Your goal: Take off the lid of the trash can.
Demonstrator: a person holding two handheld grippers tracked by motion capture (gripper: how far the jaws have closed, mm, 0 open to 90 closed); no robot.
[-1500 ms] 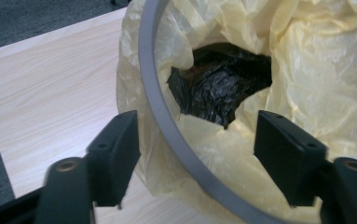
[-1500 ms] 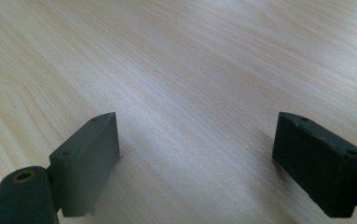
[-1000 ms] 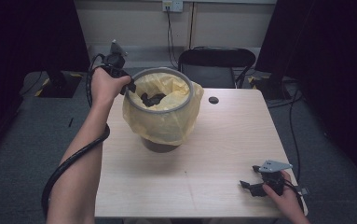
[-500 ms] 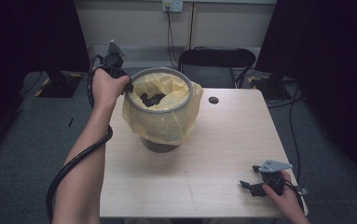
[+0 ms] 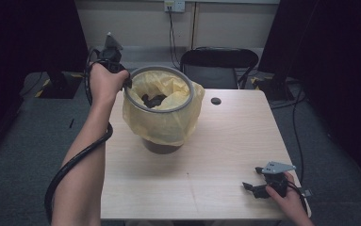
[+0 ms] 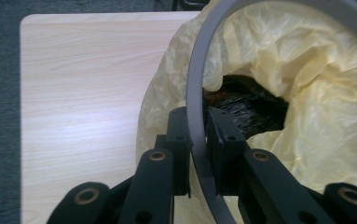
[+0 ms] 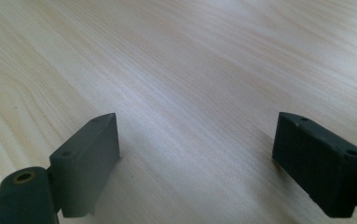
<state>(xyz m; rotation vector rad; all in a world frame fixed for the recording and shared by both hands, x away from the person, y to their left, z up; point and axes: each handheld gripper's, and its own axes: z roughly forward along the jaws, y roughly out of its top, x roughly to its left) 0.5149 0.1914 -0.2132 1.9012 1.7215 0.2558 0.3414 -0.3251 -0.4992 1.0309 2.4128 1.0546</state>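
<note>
A bin (image 5: 161, 147) lined with a yellow bag (image 5: 164, 127) stands on the wooden table (image 5: 225, 141), left of centre. A grey ring (image 5: 159, 110) sits over the bag at the rim. Dark contents (image 5: 153, 100) lie inside. My left gripper (image 5: 124, 82) is at the ring's far left side. In the left gripper view its jaws have just been closing, and my left gripper (image 6: 198, 126) now pinches the grey ring (image 6: 195, 93) from both sides, beside the yellow bag (image 6: 306, 70). My right gripper (image 5: 251, 189) rests open at the table's front right; my right gripper (image 7: 197, 154) has bare wood (image 7: 190, 70) between its pads.
A black chair (image 5: 218, 63) stands behind the table's far edge. A small dark round hole (image 5: 216, 100) sits in the tabletop right of the bin. The left gripper's cable (image 5: 74, 165) hangs along the forearm past the table's left edge.
The left forearm and its cable have shifted slightly while the hand stays at the bin's rim. The right gripper has not moved.
</note>
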